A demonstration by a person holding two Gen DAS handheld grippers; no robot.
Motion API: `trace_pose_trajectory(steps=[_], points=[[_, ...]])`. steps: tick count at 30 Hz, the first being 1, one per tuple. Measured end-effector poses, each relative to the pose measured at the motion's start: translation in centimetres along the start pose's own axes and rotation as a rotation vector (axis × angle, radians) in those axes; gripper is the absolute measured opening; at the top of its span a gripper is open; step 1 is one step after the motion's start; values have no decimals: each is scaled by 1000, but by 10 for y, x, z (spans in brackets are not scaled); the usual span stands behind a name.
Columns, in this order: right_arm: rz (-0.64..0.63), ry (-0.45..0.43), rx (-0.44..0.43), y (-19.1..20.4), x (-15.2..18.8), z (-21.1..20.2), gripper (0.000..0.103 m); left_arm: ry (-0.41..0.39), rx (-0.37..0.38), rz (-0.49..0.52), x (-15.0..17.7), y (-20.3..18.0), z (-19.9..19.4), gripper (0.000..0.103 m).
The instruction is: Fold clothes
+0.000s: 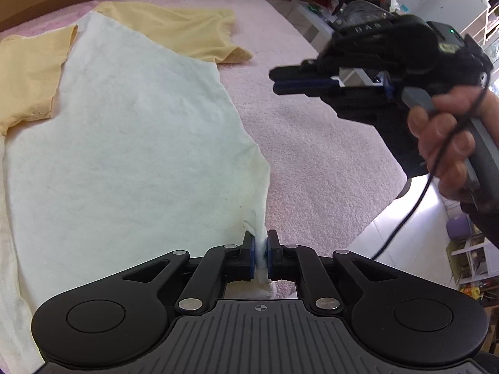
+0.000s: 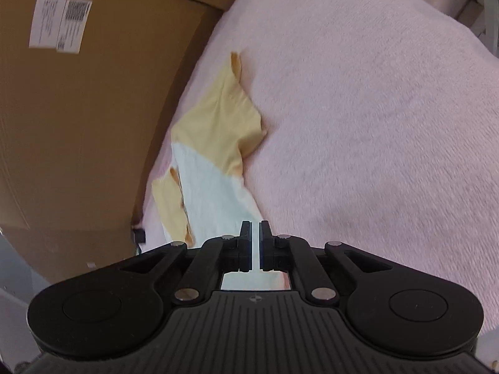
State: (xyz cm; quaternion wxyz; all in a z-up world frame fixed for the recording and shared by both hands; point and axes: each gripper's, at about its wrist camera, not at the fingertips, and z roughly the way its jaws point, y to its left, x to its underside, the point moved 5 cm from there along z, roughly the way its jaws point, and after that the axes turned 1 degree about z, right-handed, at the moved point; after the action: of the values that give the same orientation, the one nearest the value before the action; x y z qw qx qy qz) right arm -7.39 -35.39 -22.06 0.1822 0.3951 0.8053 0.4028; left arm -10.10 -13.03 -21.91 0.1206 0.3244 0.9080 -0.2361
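1. Left wrist view: T-shirt (image 1: 124,131), pale white body with yellow sleeves, lies spread on a pink fleece blanket (image 1: 312,143). Collar end is toward the far side, hem end toward the camera.
2. Near right corner of the shirt body is pulled into a narrow twist and runs into the left gripper (image 1: 261,251). Its blue-padded fingers are pressed together on that bunch of fabric; a bit of cloth pokes out below the pads.
3. Far yellow sleeve (image 1: 187,31) lies flat on the blanket, cuff pointing right. Near-left yellow sleeve (image 1: 28,78) is partly covered by the white body.
4. Right gripper (image 1: 274,81) is in the air over the blanket, to the right of the shirt and apart from it, with a person's hand (image 1: 443,146) on its grey handle. Fingers look stacked nearly together from this side.
5. Right wrist view: right gripper (image 2: 255,246) has its pads drawn close with only a thin slit between them, nothing clamped. Shirt (image 2: 212,168) shows through and beyond the slit, lying below.
6. Same view: shirt sits along the blanket's (image 2: 374,124) left edge, next to a brown cardboard box (image 2: 78,124) with a white printed label (image 2: 59,25).
7. Left wrist view, right background: a black cable (image 1: 414,199) hangs from the right gripper; white shelving (image 1: 474,255) and clutter beyond, too blurred to identify.
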Motion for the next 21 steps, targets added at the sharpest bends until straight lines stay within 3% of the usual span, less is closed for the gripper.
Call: trace_pose_trajectory(steps=[1,3,4,12,16,17,18,21], points=[[6,-12,4,2,-7,5,15,0,-11,9,0,0,0,4],[-13,-35,31,8,-19,15,34,0,-27,25,0,-1,-1,4],[-25,-46,47,11,-24,19,37,1,-34,31,0,-1,-1,4],[-3,-78,122,24,-51,57,37,-3,-54,42,-1,1,-5,4],[13,-116,142,26,-62,65,25,-2,-58,34,0,4,-6,4],[-1,-124,154,28,-63,66,9,-1,-60,31,-1,5,-6,4],[-32,-135,172,32,-64,66,4,-1,-62,29,-1,6,-6,4],[-177,-157,217,55,-60,68,4,-1,-63,15,-1,9,-7,4]])
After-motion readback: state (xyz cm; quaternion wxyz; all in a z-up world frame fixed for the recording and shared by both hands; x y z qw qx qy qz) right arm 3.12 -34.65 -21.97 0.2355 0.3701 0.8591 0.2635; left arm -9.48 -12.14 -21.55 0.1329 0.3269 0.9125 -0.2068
